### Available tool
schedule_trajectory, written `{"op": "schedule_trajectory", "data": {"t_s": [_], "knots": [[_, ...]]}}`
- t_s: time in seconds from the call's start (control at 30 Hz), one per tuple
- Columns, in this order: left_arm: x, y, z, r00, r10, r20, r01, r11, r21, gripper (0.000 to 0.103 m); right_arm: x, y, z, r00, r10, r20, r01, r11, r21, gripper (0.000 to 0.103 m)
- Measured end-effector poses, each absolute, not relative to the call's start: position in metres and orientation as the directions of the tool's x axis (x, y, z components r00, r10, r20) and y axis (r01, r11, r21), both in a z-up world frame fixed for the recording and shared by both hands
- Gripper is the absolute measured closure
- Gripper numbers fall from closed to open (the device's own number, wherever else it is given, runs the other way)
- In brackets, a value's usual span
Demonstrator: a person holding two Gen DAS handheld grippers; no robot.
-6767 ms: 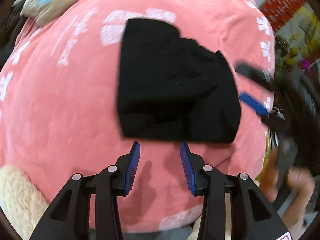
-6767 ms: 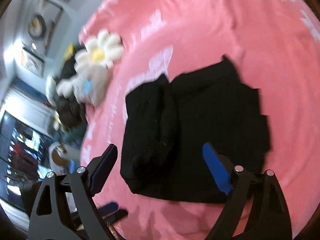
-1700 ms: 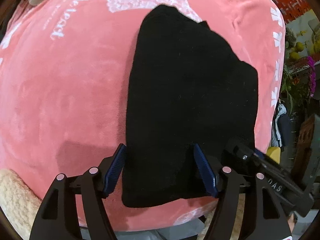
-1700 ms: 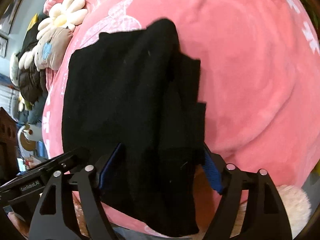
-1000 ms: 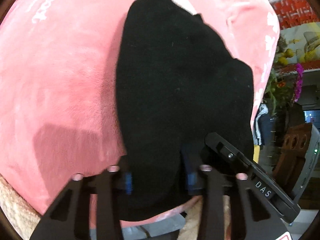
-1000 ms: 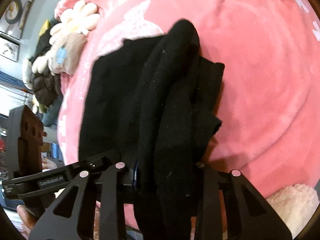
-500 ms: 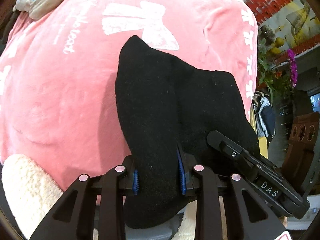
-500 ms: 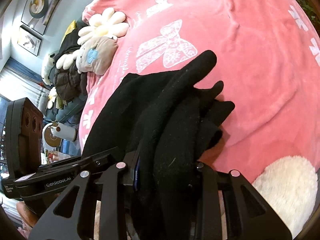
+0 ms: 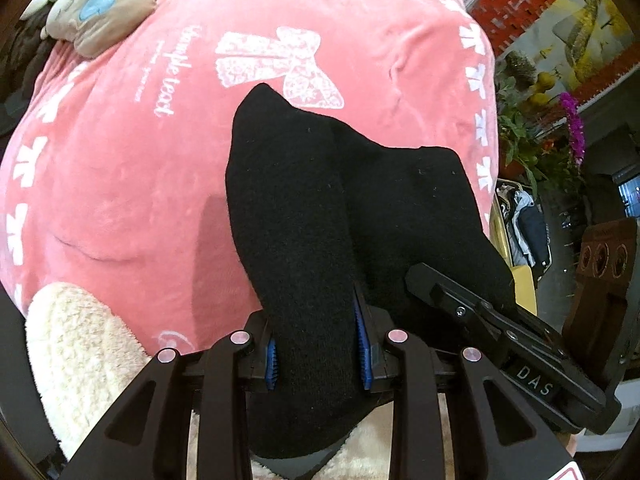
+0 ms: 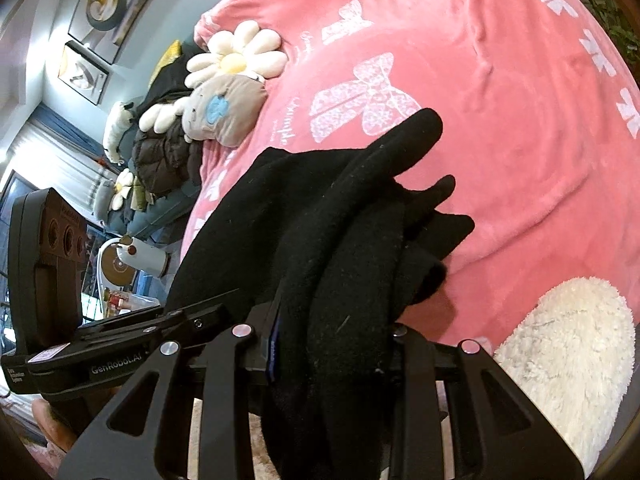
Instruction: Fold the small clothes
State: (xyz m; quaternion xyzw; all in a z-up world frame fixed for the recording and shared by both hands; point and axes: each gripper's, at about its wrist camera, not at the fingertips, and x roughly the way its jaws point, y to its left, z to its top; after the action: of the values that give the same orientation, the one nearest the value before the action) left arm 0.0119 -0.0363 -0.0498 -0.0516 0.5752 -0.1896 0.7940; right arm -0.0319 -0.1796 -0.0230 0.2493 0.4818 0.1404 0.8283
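A black knitted garment hangs lifted above the pink blanket, its near edge bunched. My left gripper is shut on that near edge, with thick black fabric filling the gap between the blue pads. In the right wrist view the same black garment drapes in folds, and my right gripper is shut on another part of its near edge. Each gripper shows in the other's view: the right gripper beside the left, the left gripper at lower left.
A cream fluffy cushion lies at the blanket's near edge, the same cushion showing in the right wrist view. Plush toys and a dark jacket lie at the blanket's far side. Potted plants stand off to the right.
Both grippers, earlier open around the garment's near edge, shut on it and rose. The garment's near edge lifted off the blanket, and more blanket now shows beyond it.
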Motion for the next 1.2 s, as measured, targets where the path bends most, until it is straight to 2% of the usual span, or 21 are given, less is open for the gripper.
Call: {"op": "schedule_trajectory", "data": {"t_s": [0.5,0.77,0.9,1.0,1.07,1.13,1.17,1.2], "knots": [[0.016,-0.020,-0.039,0.313,-0.354,-0.881,0.242,0.927,-0.287,0.077,-0.017,-0.164,-0.013,0.500,0.484,-0.718,-0.053,0.845,0.532,0.075],[0.060,0.028,-0.006,0.457,-0.330,-0.826,0.212,0.942,-0.259,0.077,0.049,-0.107,0.022,0.553,0.494,-0.670,-0.228,0.864,0.449,0.075],[0.093,0.055,-0.004,0.529,-0.314,-0.788,0.197,0.949,-0.245,0.077,0.096,-0.076,0.017,0.571,0.505,-0.647,-0.293,0.862,0.414,0.075],[0.124,0.083,-0.030,0.572,-0.324,-0.754,0.156,0.945,-0.288,0.073,0.134,-0.062,-0.018,0.563,0.534,-0.631,-0.298,0.843,0.448,0.067],[0.146,0.110,-0.069,0.602,-0.294,-0.742,0.080,0.947,-0.310,0.062,0.158,-0.060,-0.059,0.531,0.546,-0.648,-0.256,0.832,0.492,0.035],[0.162,0.128,-0.106,0.597,-0.155,-0.787,-0.014,0.979,-0.203,0.062,0.174,-0.062,-0.107,0.481,0.396,-0.782,-0.119,0.913,0.389,0.037],[0.168,0.134,-0.121,0.566,-0.095,-0.819,-0.049,0.988,-0.149,0.062,0.173,-0.065,-0.116,0.467,0.372,-0.802,-0.103,0.924,0.369,0.042],[0.171,0.141,-0.135,0.531,-0.064,-0.845,-0.072,0.990,-0.120,0.062,0.167,-0.072,-0.119,0.470,0.374,-0.799,-0.094,0.922,0.376,0.042]]}}
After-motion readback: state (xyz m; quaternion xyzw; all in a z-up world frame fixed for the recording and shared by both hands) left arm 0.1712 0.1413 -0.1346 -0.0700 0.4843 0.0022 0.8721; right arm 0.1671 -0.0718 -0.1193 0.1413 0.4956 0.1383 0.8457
